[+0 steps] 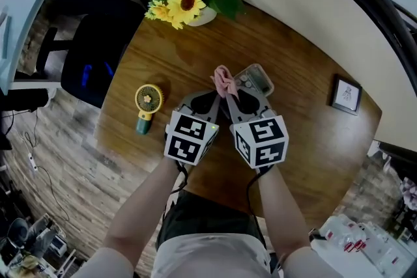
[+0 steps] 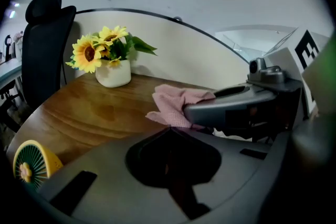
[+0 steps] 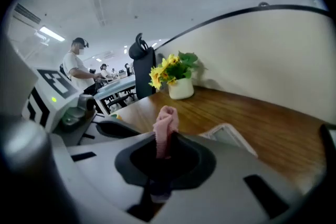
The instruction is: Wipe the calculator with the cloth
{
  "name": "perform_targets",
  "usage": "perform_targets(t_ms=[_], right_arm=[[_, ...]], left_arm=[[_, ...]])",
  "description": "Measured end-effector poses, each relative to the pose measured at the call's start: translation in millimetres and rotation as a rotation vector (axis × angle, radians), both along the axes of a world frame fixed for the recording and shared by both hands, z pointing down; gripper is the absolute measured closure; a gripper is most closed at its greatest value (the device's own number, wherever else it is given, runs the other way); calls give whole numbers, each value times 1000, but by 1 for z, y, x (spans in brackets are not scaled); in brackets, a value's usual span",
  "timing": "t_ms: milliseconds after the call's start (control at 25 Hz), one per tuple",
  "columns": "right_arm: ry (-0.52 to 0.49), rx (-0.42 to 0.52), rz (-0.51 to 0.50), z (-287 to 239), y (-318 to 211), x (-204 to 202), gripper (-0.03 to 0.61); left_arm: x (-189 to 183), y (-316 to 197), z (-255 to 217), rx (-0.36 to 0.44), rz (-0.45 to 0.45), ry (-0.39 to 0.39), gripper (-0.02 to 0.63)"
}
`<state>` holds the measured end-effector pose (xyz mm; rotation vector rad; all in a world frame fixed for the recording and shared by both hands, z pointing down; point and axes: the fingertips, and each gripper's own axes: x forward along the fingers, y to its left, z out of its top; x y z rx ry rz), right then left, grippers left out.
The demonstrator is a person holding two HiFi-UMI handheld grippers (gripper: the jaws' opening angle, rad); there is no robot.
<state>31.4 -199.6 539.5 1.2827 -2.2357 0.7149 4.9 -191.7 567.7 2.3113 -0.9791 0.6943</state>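
My right hand-held gripper (image 3: 165, 136) is clamped on the pink cloth (image 3: 166, 122), which sticks up past its tips as a wiping pad. The calculator (image 3: 229, 137) lies on the bench (image 3: 273, 118) just ahead-right of it, not yet touched. The left hand-held gripper (image 2: 169, 129) has its jaws together, nothing in them, parked alongside, probably to steady the calculator.
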Motion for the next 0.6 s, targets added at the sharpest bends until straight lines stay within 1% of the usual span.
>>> perform_targets(t_ms=[80,200,400,600], right_arm=[[22,-35,8,11,7,2,546],[31,-52,-5,18,19,4,548],[138,-28,-110,20,44,2,548],[143,-60,-128,21,67,19,548]], left_arm=[[-1,-1,-1,9,0,-5,611],[-1,-1,0,15,1,-8,611],[-3,-1,0,14,-1,-7,611],[-2,0,-1,3,-7,20,611]])
